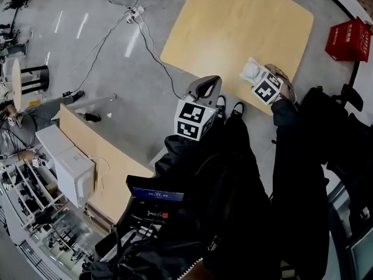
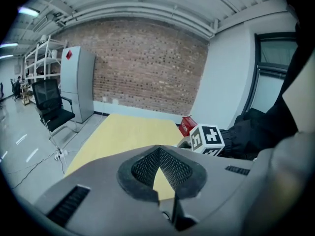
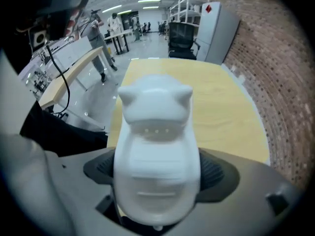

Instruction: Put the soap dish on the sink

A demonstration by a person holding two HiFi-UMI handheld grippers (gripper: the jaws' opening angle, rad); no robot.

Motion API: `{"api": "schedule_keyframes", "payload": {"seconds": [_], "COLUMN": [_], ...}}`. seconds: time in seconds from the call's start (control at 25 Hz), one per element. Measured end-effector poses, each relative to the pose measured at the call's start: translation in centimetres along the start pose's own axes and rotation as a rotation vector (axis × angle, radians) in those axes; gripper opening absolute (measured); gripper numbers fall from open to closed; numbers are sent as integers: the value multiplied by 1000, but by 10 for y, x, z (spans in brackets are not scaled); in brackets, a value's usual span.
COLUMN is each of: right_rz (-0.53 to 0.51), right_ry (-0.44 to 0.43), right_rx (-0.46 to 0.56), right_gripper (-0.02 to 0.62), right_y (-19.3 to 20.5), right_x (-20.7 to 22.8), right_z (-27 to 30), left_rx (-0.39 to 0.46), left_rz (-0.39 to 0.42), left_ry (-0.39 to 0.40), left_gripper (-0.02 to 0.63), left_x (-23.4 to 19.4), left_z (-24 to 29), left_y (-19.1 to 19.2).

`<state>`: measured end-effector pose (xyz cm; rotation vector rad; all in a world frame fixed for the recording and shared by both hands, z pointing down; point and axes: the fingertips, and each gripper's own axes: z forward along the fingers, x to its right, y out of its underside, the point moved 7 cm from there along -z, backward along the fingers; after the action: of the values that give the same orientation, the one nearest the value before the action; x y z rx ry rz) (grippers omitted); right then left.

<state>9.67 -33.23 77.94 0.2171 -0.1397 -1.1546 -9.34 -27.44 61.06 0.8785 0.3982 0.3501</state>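
Note:
A white soap dish [image 3: 156, 146] with two ear-like bumps at its far end fills the right gripper view. My right gripper [image 3: 157, 173] is shut on it, dark pads pressing both sides. In the head view the soap dish [image 1: 250, 70] hangs over the near edge of a light wooden table [image 1: 233, 22], held by the right gripper [image 1: 256, 77]. My left gripper [image 1: 208, 86] is just left of it, shut with nothing in it. In the left gripper view its ribbed pads [image 2: 142, 168] meet, with the table showing through a small gap. No sink is in view.
A red crate [image 1: 348, 38] stands on the floor right of the table; it also shows as the crate [image 2: 186, 126] beyond the right gripper's marker cube [image 2: 206, 139]. Cables [image 1: 145, 37] run across the grey floor. A long desk [image 1: 93, 150] is at left. An office chair [image 2: 51, 107] and a grey cabinet [image 2: 76, 85] are near the brick wall.

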Motion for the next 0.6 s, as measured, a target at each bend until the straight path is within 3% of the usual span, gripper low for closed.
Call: {"api": "schedule_keyframes", "payload": {"seconds": [0.32,0.6], "right_rz": [-152,-169], "right_ry": [-59,-31], "right_rx": [-333,-359], "right_gripper": [483,483], "right_y": [-10,-16], "right_x": [6,4], "right_z": [55,63], "left_rx": [-31,-30], "left_rz": [-40,-47], "left_ry": [-19,-27], "left_gripper": [3,3], "left_x": [-30,-43], "left_z": [-6,-16], "left_y": [25,30]}}
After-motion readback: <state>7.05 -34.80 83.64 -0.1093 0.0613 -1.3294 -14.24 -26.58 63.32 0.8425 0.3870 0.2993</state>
